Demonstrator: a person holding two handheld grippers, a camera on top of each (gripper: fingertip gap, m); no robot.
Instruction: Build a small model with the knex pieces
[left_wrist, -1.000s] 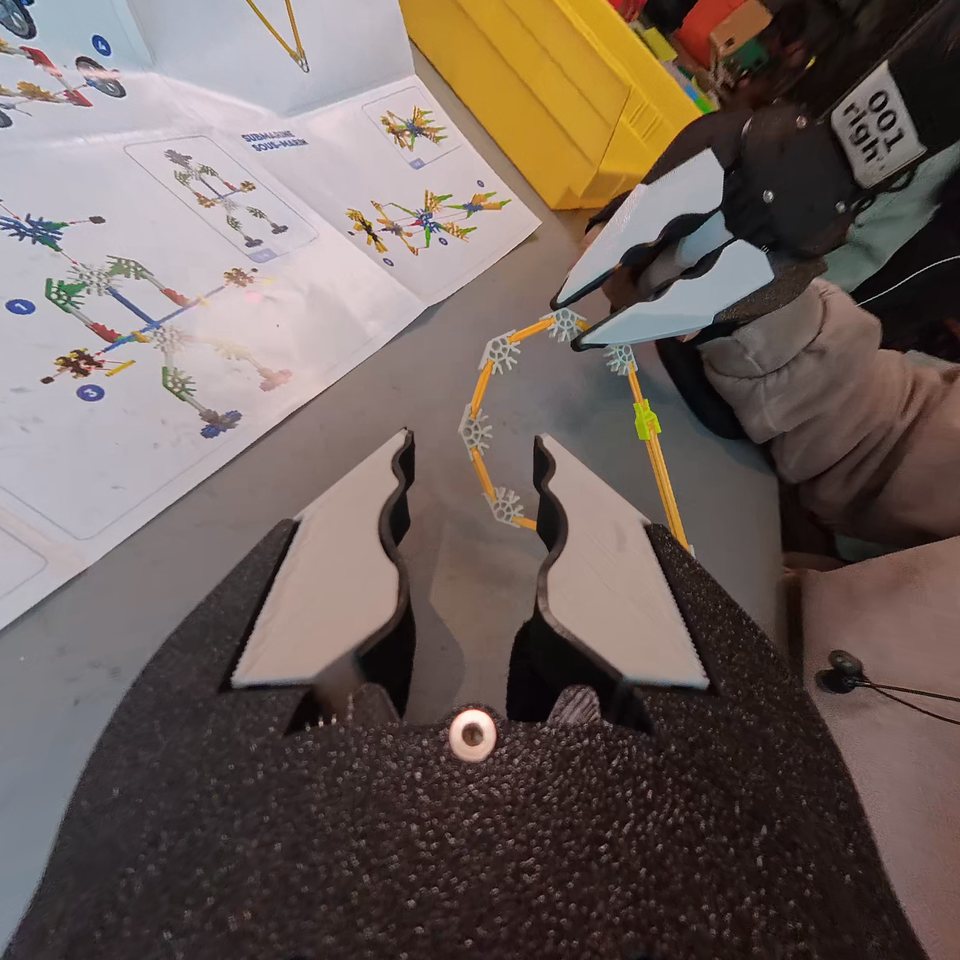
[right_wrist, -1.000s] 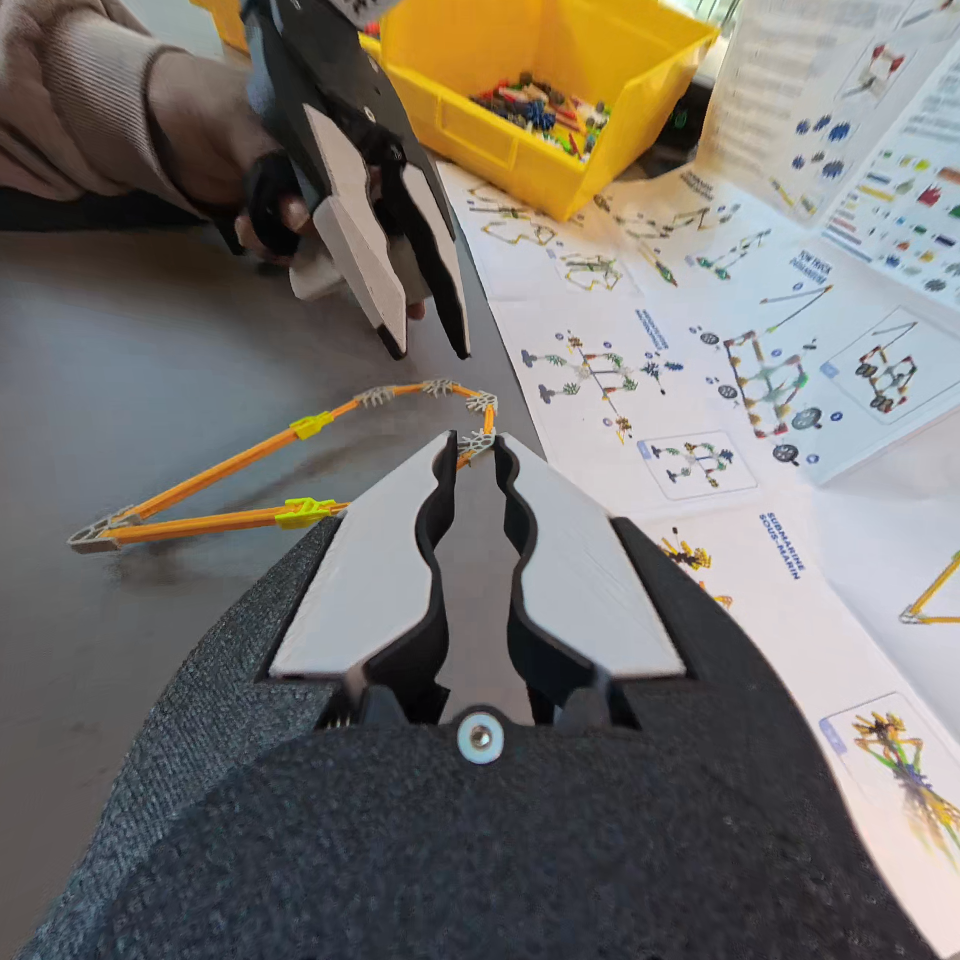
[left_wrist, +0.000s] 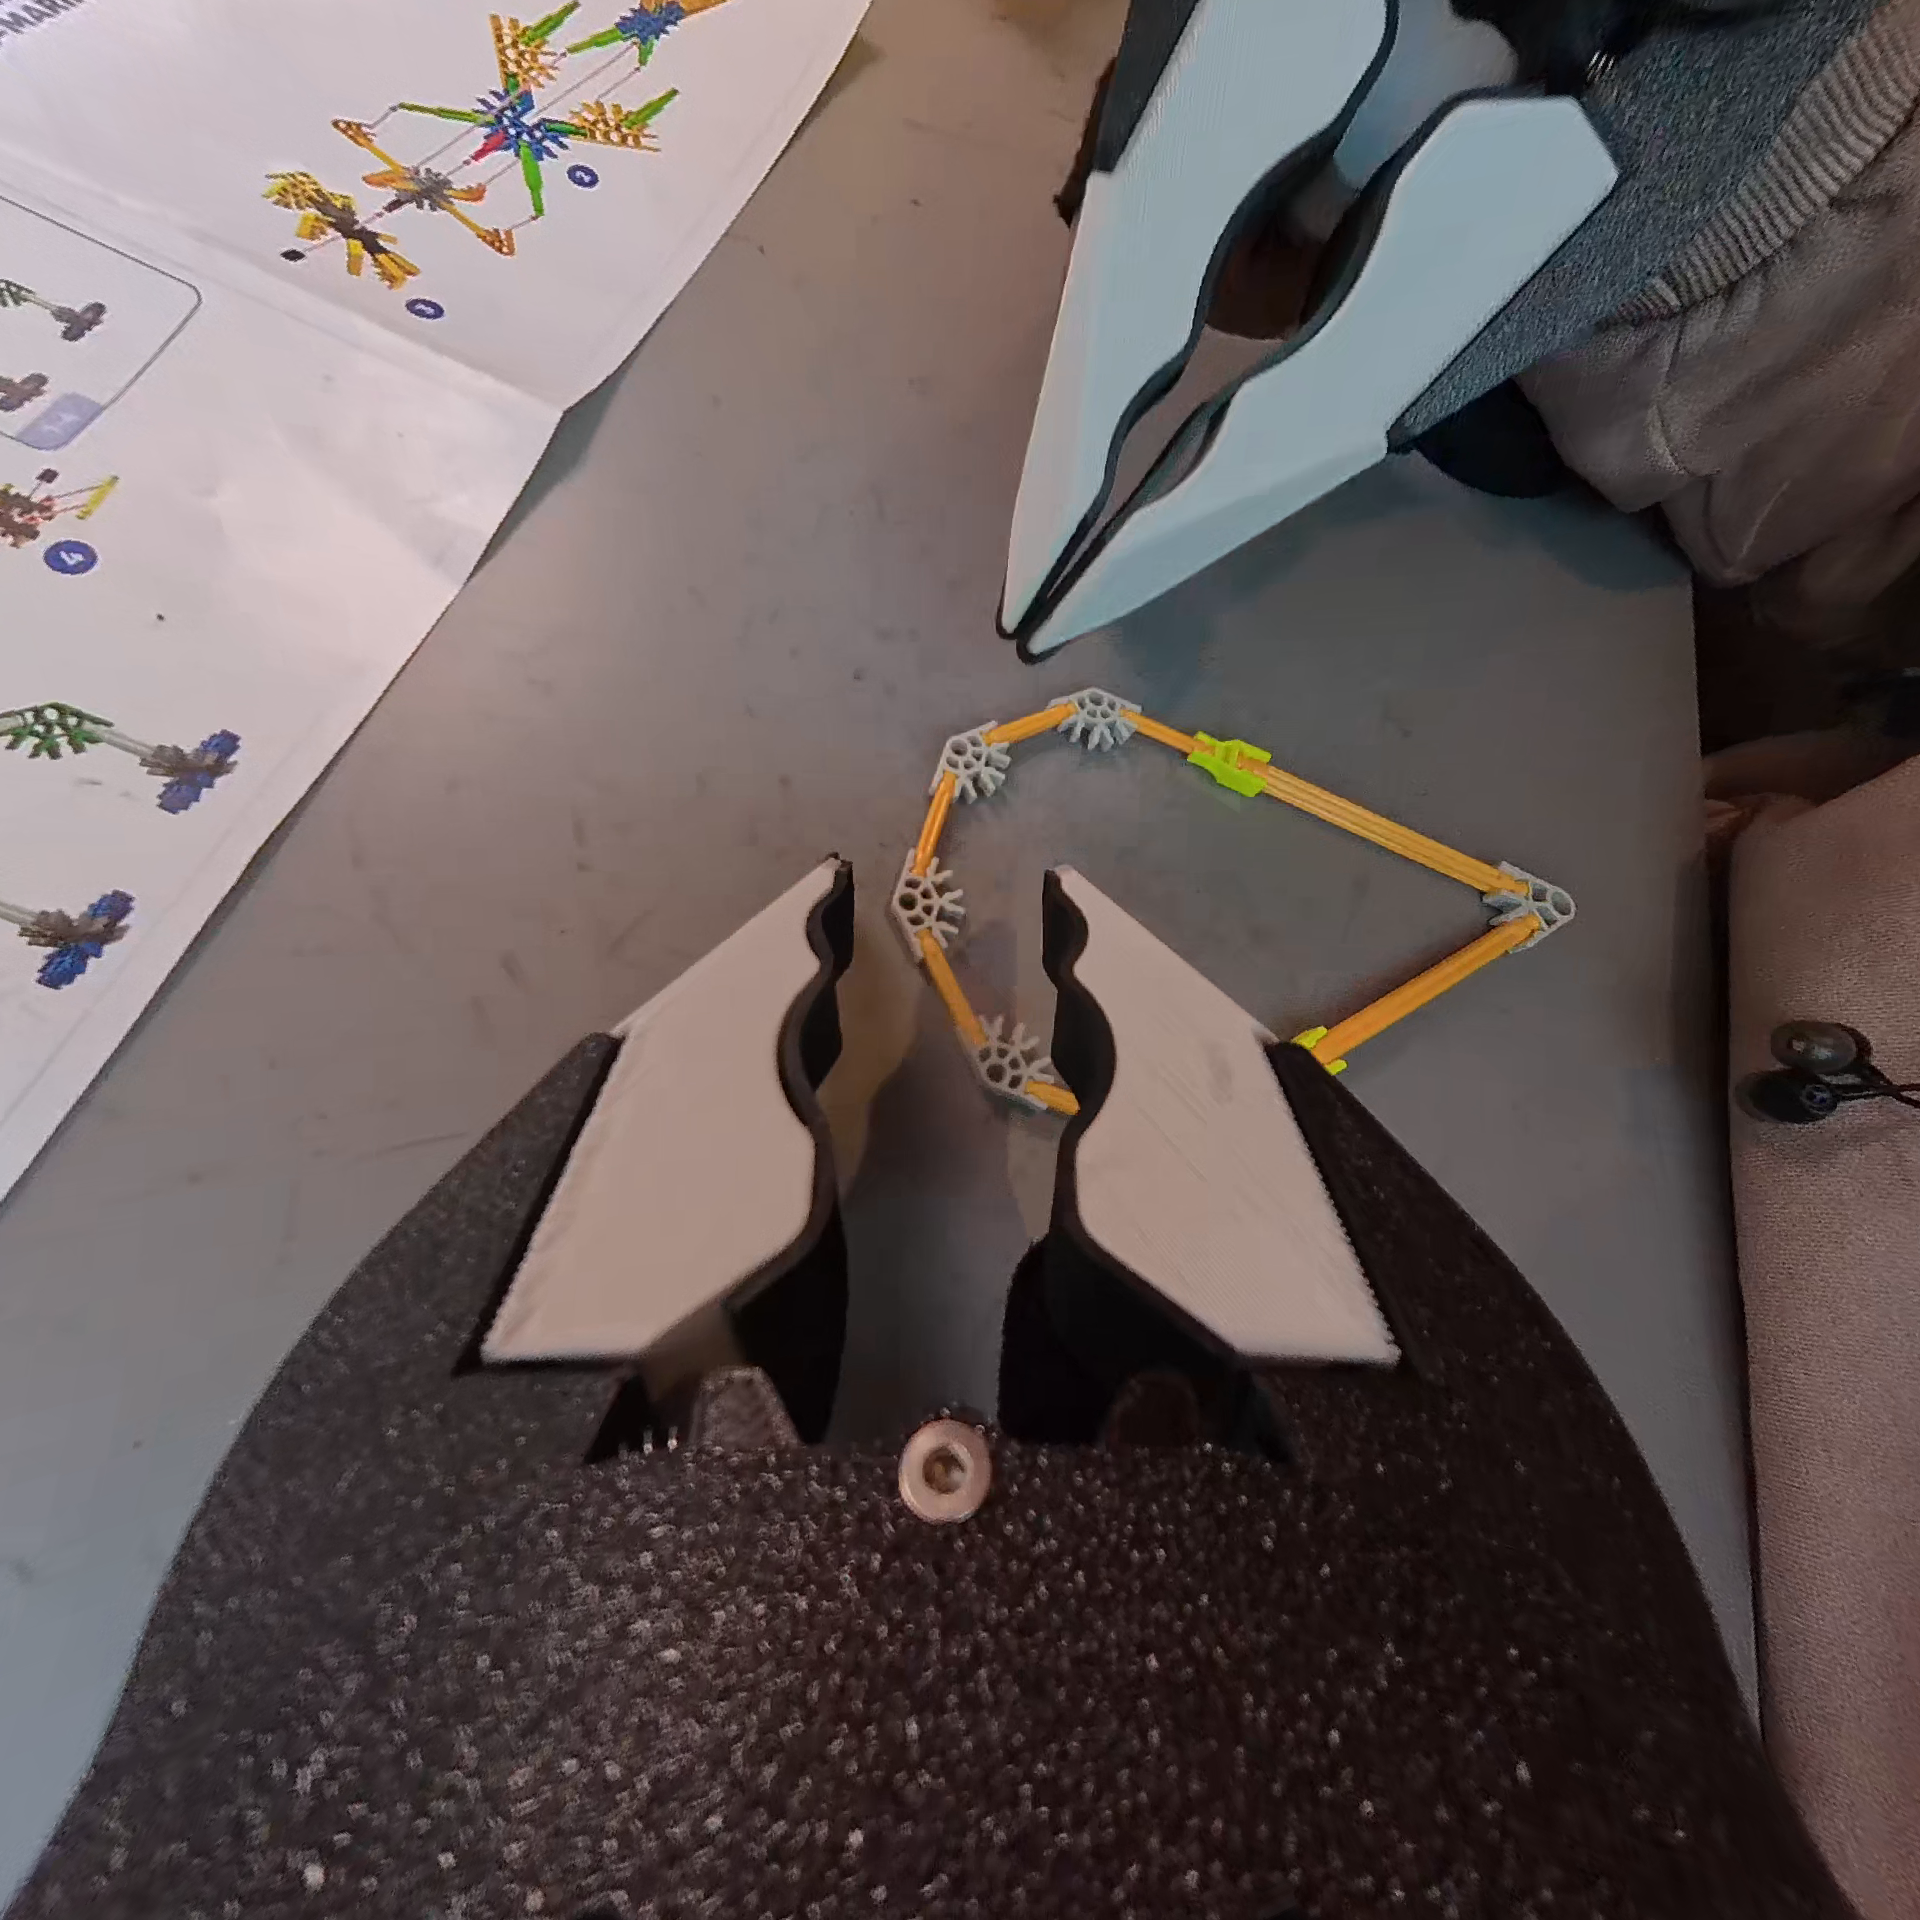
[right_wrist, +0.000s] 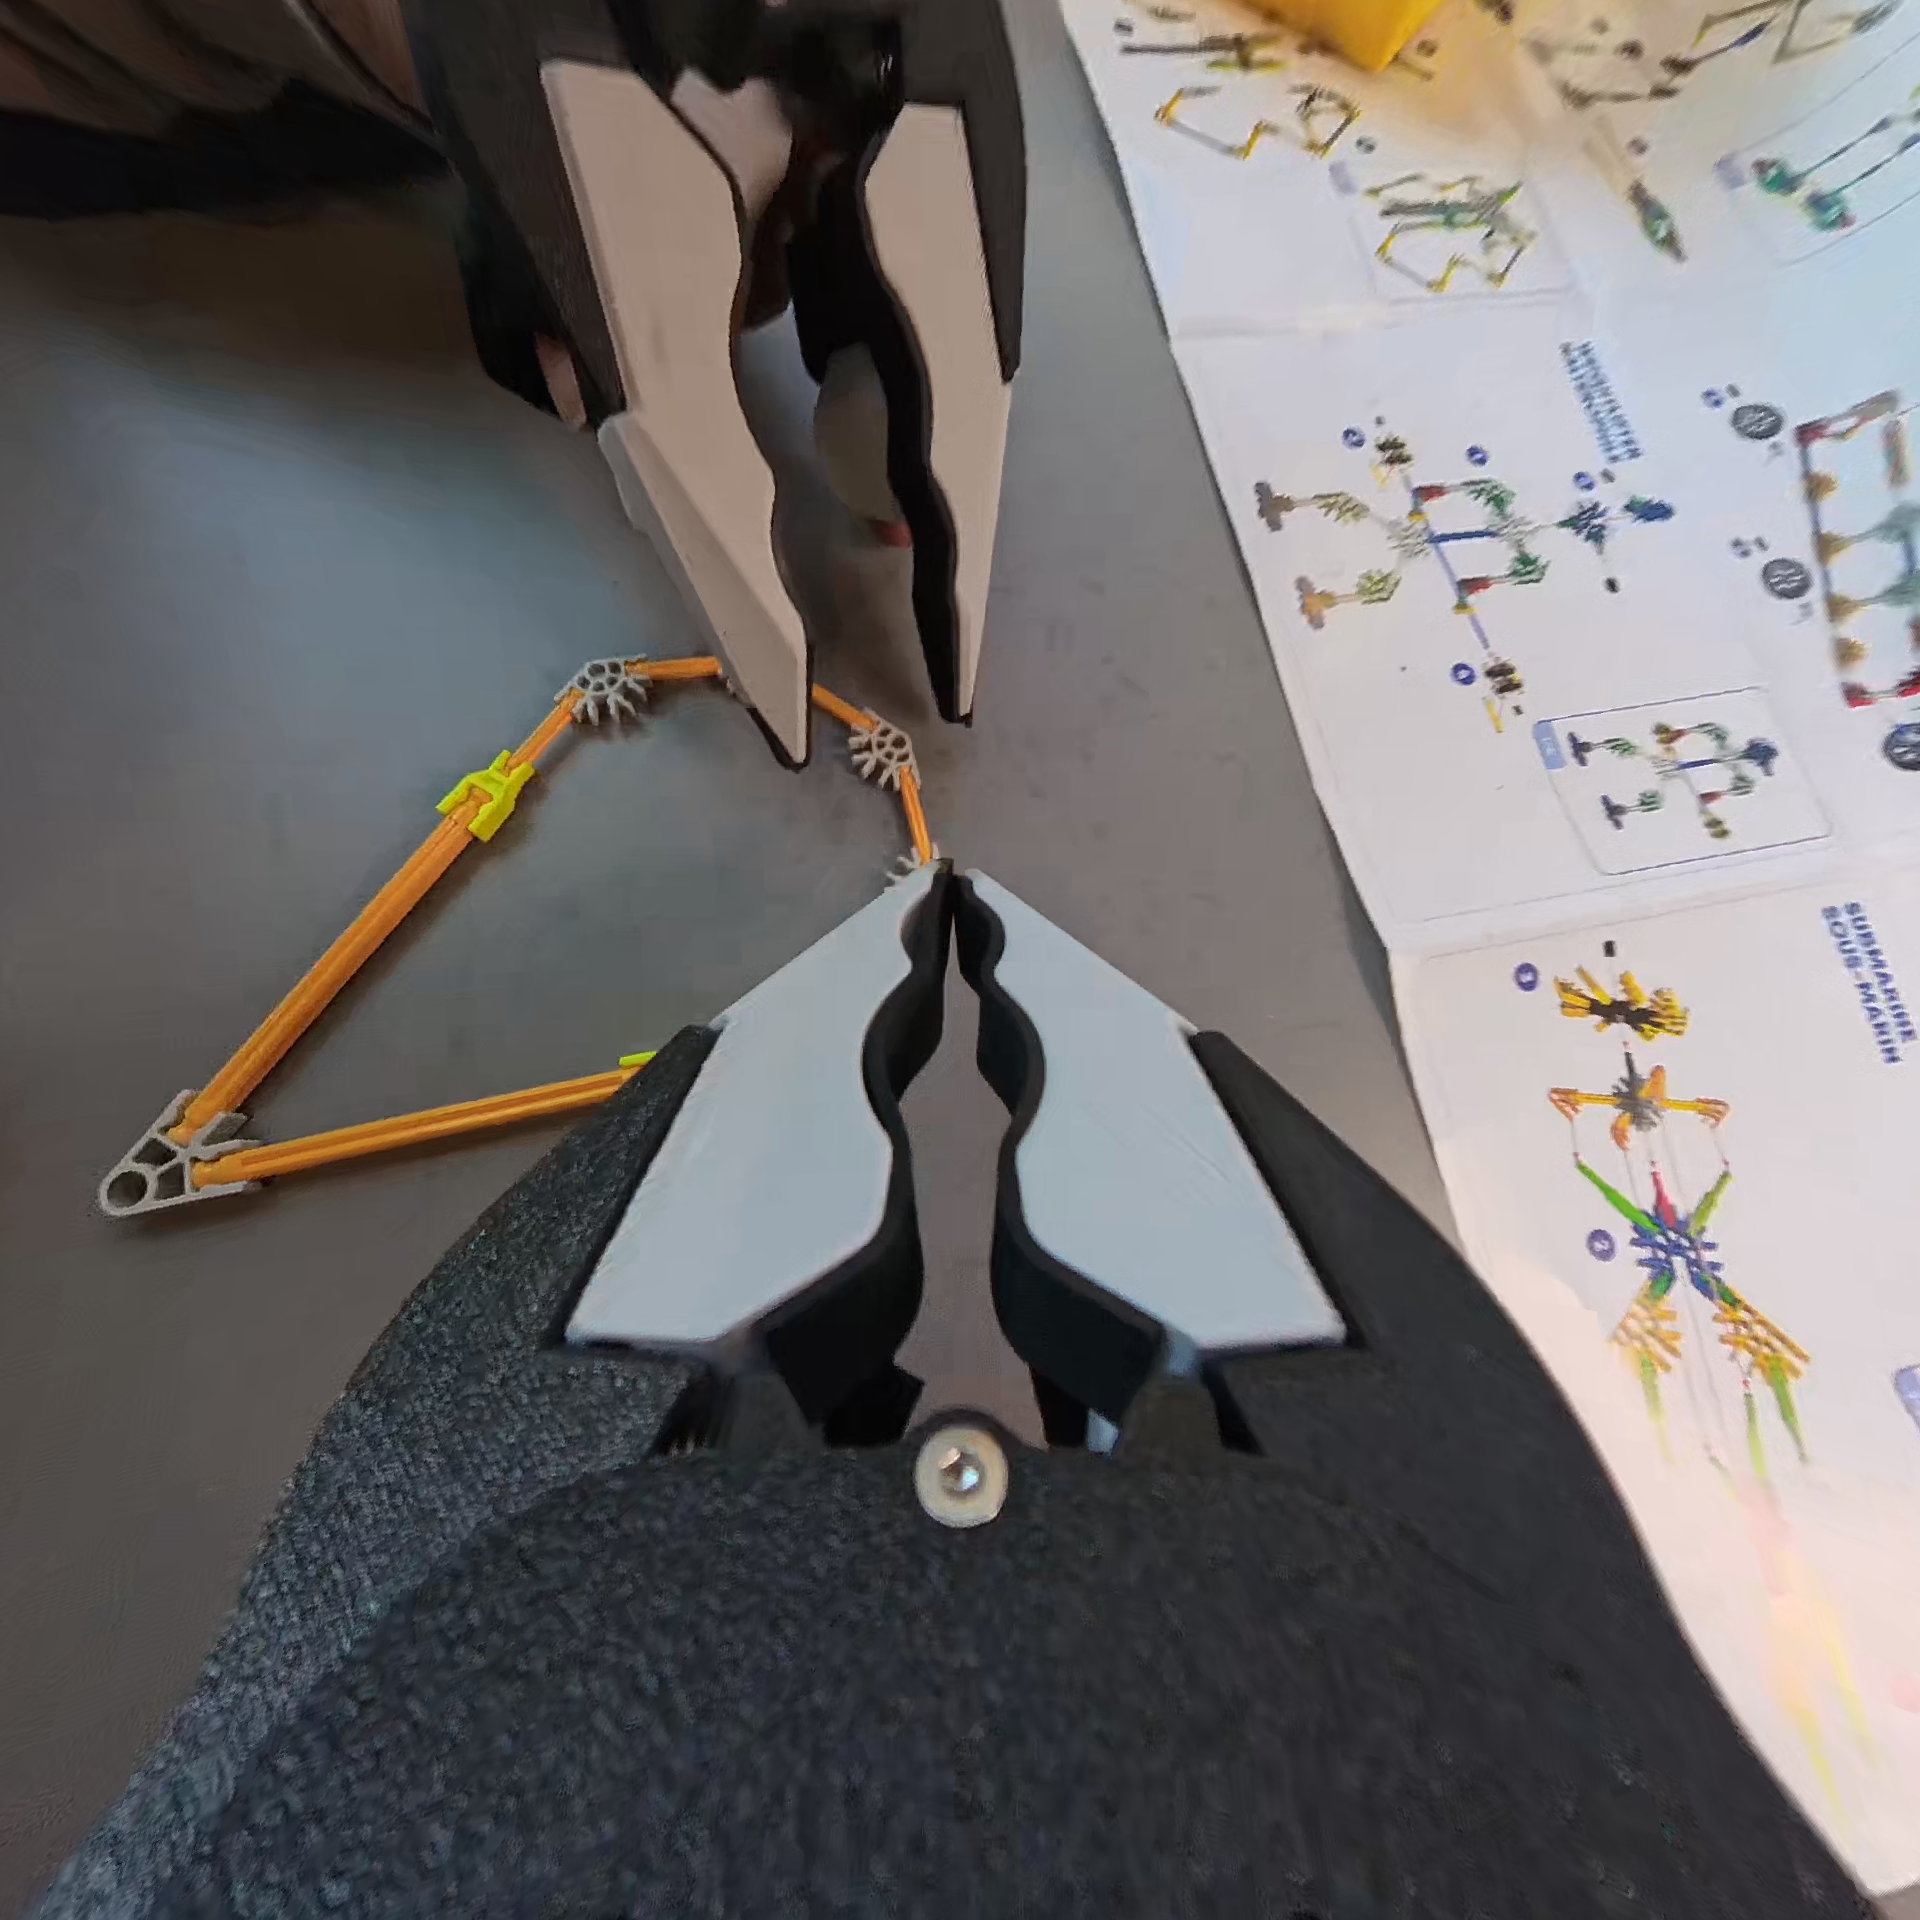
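The left gripper (left_wrist: 945, 883) hovers with fingers wide apart over the rod frame (left_wrist: 1226, 764), which lies flat on the grey table (left_wrist: 727, 623) beside the instruction sheet (left_wrist: 260, 436). The right gripper (right_wrist: 951, 878) has its fingers pressed together, tips at a grey connector (right_wrist: 912, 862) and perhaps touching it.

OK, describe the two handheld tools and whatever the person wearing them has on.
Both tools match: the left tool and right tool each have two pale grey tapered fingers with wavy black inner pads, set in a black speckled foam body with one silver screw. The person wears a beige ribbed-cuff sleeve.
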